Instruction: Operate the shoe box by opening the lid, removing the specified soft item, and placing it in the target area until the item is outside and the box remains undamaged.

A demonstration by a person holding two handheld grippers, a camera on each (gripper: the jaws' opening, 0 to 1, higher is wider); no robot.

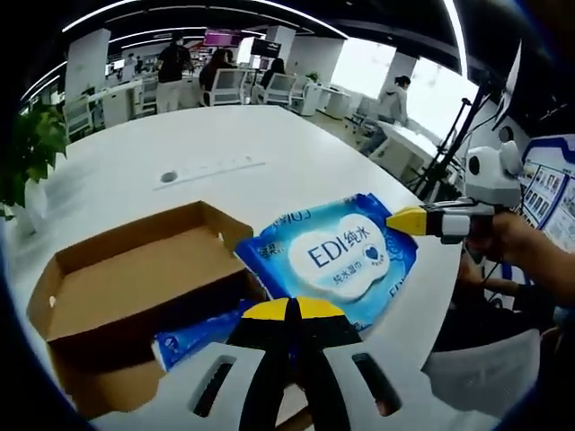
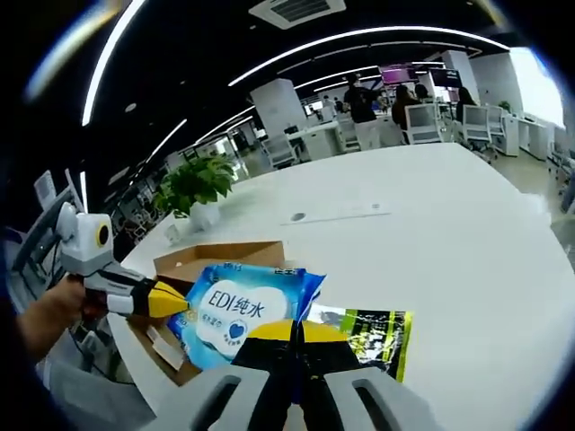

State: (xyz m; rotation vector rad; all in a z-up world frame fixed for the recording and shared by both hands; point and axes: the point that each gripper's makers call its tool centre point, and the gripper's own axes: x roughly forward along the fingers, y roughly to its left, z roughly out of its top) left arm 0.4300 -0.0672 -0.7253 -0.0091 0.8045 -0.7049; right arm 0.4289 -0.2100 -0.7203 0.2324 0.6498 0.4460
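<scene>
An open cardboard shoe box sits on a white round counter, lid flap up at the far side, interior brown and bare in the left gripper view.

A blue wet-wipes pack with a white label lies flat just beside the box's right end, one corner close to the box wall. In the right gripper view the same pack overlaps the box's near edge; whether it rests on the rim or only on the counter, I cannot tell.

The left hand-held gripper has its yellow-tipped jaws together, tips just at the lower edge of the wipes pack. A second blue packet lies beside the jaws, against the box's front wall. Whether the jaws pinch anything, I cannot tell.

The right hand-held gripper also has its jaws together, tips meeting at the pack's near edge; a grip on it cannot be confirmed. A green-and-black foil packet lies on the counter just to the side of these jaws.

In the left gripper view the right hand-held gripper's yellow tip touches the pack's far corner.

Potted plant stands at the counter's edge behind the box. People and office chairs are in the background.
</scene>
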